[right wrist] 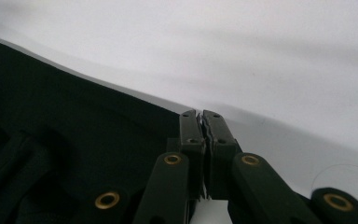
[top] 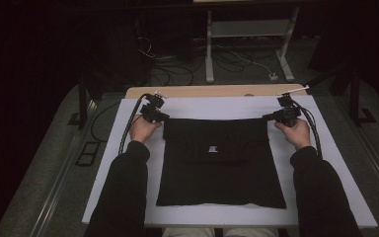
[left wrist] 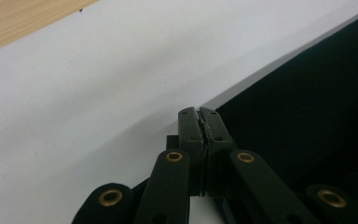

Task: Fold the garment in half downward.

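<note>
Fabric first: black garment (top: 220,165) spread flat across the white surface (top: 325,148), folded into a neat near-square with a small pale logo (top: 213,148) near its middle. Its far edge runs straight from ten o'clock to two o'clock, and that is where the action sits. The left hand-held gripper (top: 164,117) pinches the far-left corner at ten o'clock, the right hand-held gripper (top: 268,117) pinches the far-right corner at two o'clock. In the left gripper view the jaws stand pressed together with the cloth's corner (left wrist: 223,109) caught at their tips; the right gripper view gives the mirror picture, jaws clamped tight on the corner (right wrist: 177,116). Both are narrow, each holding cloth.

Why this grip? Taking both far corners at once keeps the edge taut and level, so the layer can be laid or folded without wrinkling, I'd judge. The garment lies low and smooth, so it looks like a fold being set down or just about to be lifted. A strip of wooden tabletop (top: 212,91) peeks out at twelve o'clock, beyond the white sheet; the person's dark sleeves (top: 126,192) come in from six.
</note>
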Demonstrator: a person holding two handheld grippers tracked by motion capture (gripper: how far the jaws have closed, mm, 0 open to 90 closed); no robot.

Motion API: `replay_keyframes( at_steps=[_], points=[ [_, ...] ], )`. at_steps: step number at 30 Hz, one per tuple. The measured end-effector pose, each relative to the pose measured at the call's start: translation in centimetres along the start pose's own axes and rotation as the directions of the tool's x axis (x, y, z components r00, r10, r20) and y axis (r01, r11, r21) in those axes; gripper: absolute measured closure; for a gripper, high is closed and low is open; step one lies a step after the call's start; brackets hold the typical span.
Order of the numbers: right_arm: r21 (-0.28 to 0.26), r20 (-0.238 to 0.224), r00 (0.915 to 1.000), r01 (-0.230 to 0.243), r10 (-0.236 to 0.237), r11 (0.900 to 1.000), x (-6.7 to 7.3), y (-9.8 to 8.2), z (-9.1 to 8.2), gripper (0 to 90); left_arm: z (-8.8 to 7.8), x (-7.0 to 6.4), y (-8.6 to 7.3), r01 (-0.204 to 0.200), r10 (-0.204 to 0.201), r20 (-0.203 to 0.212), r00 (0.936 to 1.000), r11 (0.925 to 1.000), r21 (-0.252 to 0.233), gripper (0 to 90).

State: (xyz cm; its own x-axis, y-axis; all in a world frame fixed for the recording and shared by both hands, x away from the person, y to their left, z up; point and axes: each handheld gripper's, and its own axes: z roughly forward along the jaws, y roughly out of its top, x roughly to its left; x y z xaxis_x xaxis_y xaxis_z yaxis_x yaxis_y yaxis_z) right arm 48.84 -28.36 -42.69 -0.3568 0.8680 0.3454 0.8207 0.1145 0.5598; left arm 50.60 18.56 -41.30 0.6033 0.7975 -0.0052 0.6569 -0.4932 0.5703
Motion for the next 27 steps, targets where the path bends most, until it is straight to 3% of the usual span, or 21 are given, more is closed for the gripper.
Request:
replay_keyframes(
  at_steps=[9, 11, 12, 14, 17, 20, 24, 27],
  points=[
    [-0.004, -0.014, 0.9998, -0.012, 0.012, 1.000, -0.1, 0.0, 0.1, 85.1, 0.1, 0.3, -0.5, 0.025, -0.024, 0.028, 0.9993, 0.9997, -0.009, 87.2],
    [-0.018, -0.031, 0.9990, -0.032, 0.031, 0.999, -0.2, -0.1, -0.1, 84.0, -0.1, 0.3, -0.5, 0.040, -0.039, 0.041, 0.9984, 0.9990, -0.019, 84.6],
    [-0.023, -0.040, 0.9986, -0.036, 0.035, 0.999, -0.1, 0.0, -0.2, 82.0, -0.2, 0.4, -0.5, 0.036, -0.035, 0.041, 0.9986, 0.9992, -0.021, 78.7],
    [-0.036, -0.041, 0.9985, -0.037, 0.036, 0.999, 0.1, 0.1, -0.6, 76.6, -0.6, 0.4, -0.5, 0.041, -0.039, 0.048, 0.9981, 0.9985, -0.036, 67.2],
    [-0.063, -0.051, 0.9984, -0.029, 0.026, 0.998, 0.4, 0.3, -1.2, 67.5, -1.3, 0.3, -0.5, 0.061, -0.056, 0.071, 0.9959, 0.9955, -0.073, 56.8],
    [-0.079, -0.041, 0.9992, -0.006, 0.003, 0.997, 0.8, 0.4, -1.8, 54.3, -2.0, 0.4, -0.3, 0.078, -0.068, 0.117, 0.9908, 0.9932, -0.087, 46.5],
    [-0.097, -0.080, 0.9965, 0.015, -0.023, 0.995, 1.4, 0.5, -2.6, 36.7, -3.2, 0.1, -0.1, 0.108, -0.083, 0.168, 0.9822, 0.9837, -0.144, 35.4],
    [-0.121, -0.076, 0.9962, 0.033, -0.043, 0.992, 2.2, 0.7, -3.2, 24.1, -3.8, -0.4, 0.3, 0.134, -0.094, 0.210, 0.9730, 0.9742, -0.182, 26.5]
  ],
)
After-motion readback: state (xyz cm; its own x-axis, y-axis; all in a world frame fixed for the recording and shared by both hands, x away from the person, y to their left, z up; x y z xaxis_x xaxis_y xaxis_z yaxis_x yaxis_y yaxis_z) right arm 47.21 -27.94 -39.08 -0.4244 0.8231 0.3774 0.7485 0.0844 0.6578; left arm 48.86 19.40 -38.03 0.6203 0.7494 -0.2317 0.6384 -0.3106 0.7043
